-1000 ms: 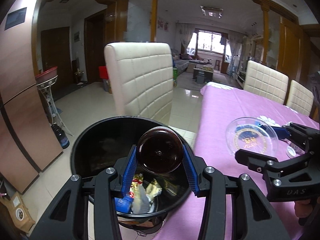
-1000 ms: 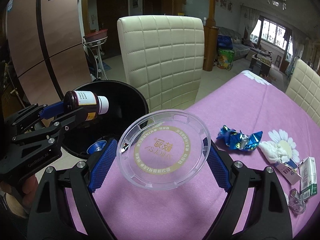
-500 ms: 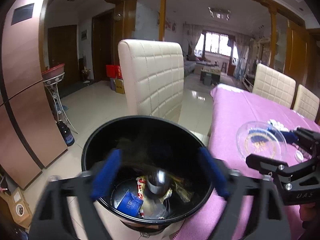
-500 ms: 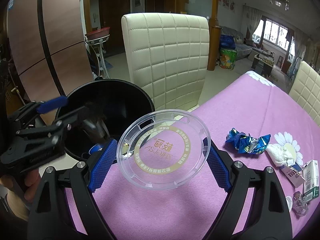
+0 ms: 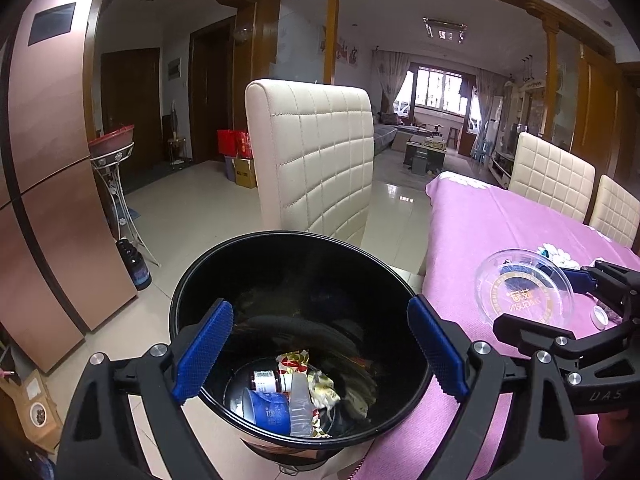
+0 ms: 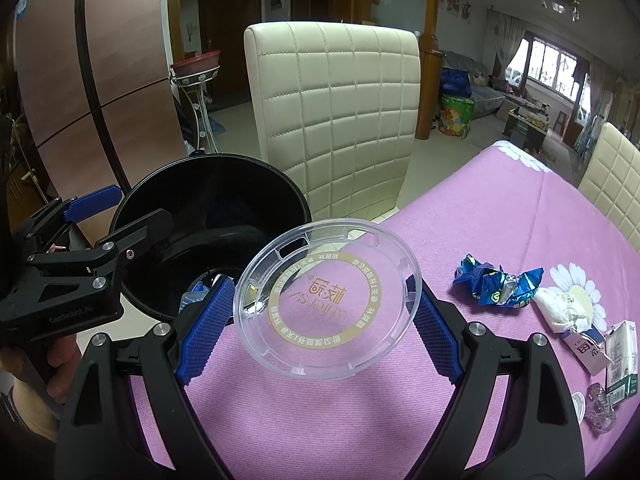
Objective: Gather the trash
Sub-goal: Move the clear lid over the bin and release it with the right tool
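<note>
Table (image 6: 500, 216): purple cloth cover, runs along the right of both views; a cream quilted chair (image 6: 332, 120) stands at its near end.

Trash bin (image 5: 192, 280): round, black, standing at the table's corner just beside the cloth edge. It sits directly under and ahead of the left gripper (image 5: 320, 352), whose blue-padded jaws are spread wide over the bin mouth with nothing between them.

Clear plastic lid (image 6: 328, 300): round disc with a gold printed ring, clamped edge-on by the right gripper (image 6: 320, 320), one blue pad at its left rim and one at its right. The disc is tilted, its face turned toward the camera, far rim raised, above the cloth near the bin.

Brown bottle (image 5: 270, 380): lies on its side at the bottom of the bin, long axis running left to right, white cap toward the right, barcode label up. It is below and between the left gripper's fingers, apart from them.

Other bin contents: blue cup (image 5: 268, 406), crumpled wrappers (image 5: 316, 384).

Loose items on the cloth, right of the lid and apart from it: blue foil wrapper (image 6: 496, 284), white wad of tissue (image 6: 564, 308), small cartons (image 6: 620, 352).
</note>
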